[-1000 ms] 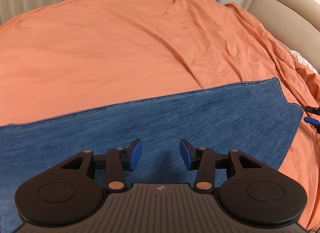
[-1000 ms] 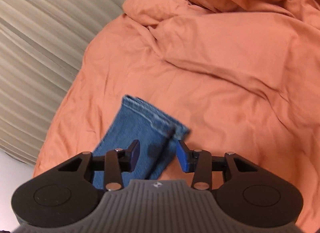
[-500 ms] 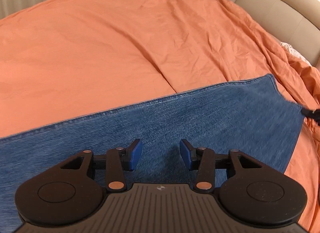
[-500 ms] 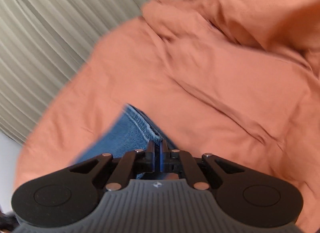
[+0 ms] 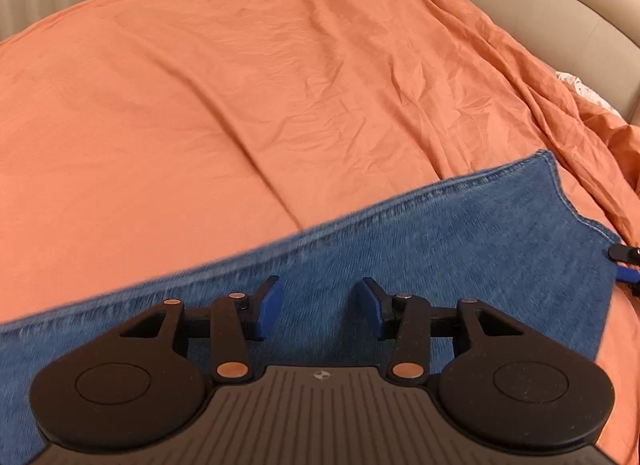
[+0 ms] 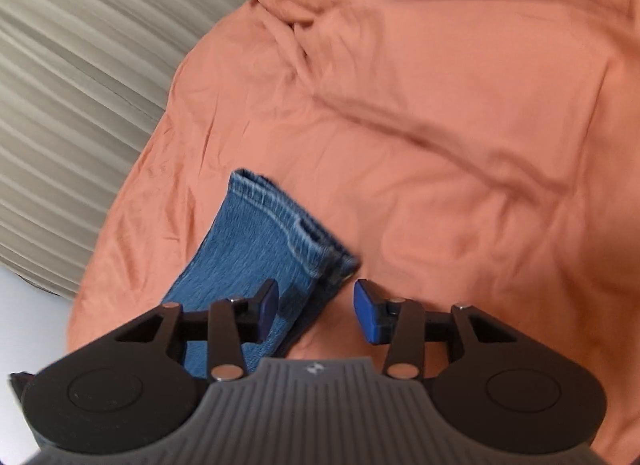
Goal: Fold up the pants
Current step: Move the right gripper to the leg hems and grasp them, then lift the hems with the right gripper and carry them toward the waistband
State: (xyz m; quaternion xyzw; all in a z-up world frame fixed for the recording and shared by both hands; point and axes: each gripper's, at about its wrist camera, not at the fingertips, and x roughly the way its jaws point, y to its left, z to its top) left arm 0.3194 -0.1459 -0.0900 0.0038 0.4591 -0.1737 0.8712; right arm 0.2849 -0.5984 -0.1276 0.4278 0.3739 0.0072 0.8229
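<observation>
Room: I'm looking across a bed [image 5: 200,105] covered in a rumpled orange sheet, pleated curtains [image 6: 72,65] behind it and a padded beige headboard [image 5: 560,25] off to one side.
Pants: the blue jeans [image 5: 440,241] lie flat on the sheet in a long strip, the legs seemingly stacked one on the other. In my right view the hem end [image 6: 280,221] sits just ahead of the tongs, its layers slightly offset at the corner.
Risk, layers: if I pinch only the top layer at the hem, I judge the lower leg would stay behind and the fold would come out skewed.
Risk, sheet: the tongs sit low over soft bedding, so a deep bite could catch the orange sheet along with the denim and drag it.
Risk, timing: my two hands are far apart along the strip; lifting one end alone could twist the jeans.
Left tongs [image 5: 318,309]: jaws about half apart, nothing between the pads, poised above the middle of the denim; I can't tell if they brush it.
Right tongs [image 6: 316,311]: jaws opening, the hem corner lying in the gap below them, pads not pressing on it. The left pad overlaps the denim in view, the right one sits over bare sheet.
</observation>
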